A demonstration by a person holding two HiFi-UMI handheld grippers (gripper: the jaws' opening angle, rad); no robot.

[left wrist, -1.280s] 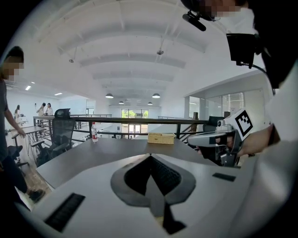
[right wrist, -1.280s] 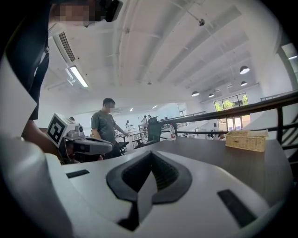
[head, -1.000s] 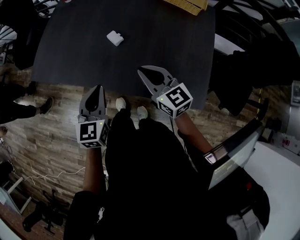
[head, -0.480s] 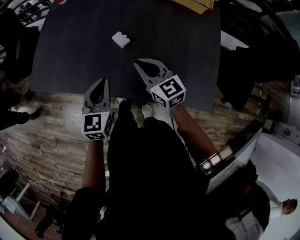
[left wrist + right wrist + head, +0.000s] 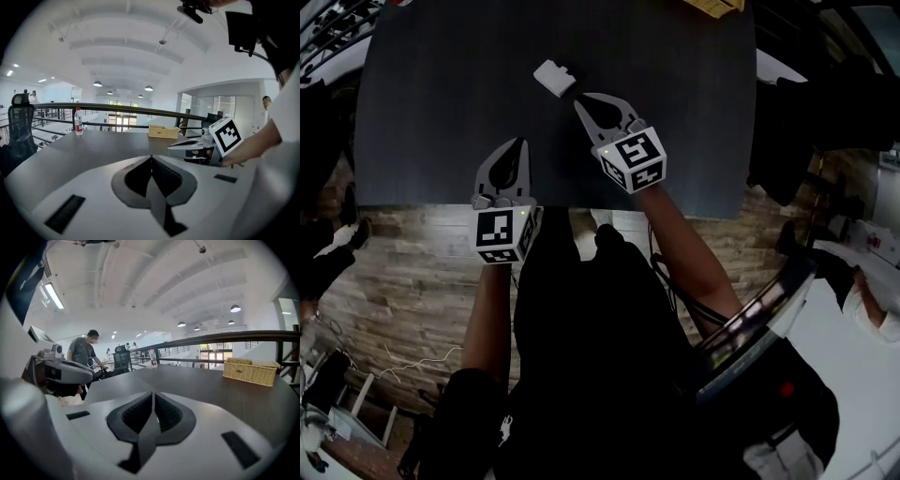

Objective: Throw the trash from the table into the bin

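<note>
Head view: right gripper [image 5: 581, 101] is hovering by white trash [image 5: 554, 77], seemingly reaching; its jaws, like left gripper's [image 5: 520, 142], are pressing together, empty; opening should follow.

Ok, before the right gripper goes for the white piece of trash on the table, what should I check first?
1. Right gripper jaws apart for the grab: not ok, they are together with nothing between them.
2. Left gripper empty: ok, its jaws are together on nothing.
3. White trash piece lies free on the dark table: ok, nothing touches it.
4. Way from the right gripper to the trash piece: ok, only bare table between them.
5. Bin found: cannot tell. Only a wicker basket at the far table edge shows.
</note>
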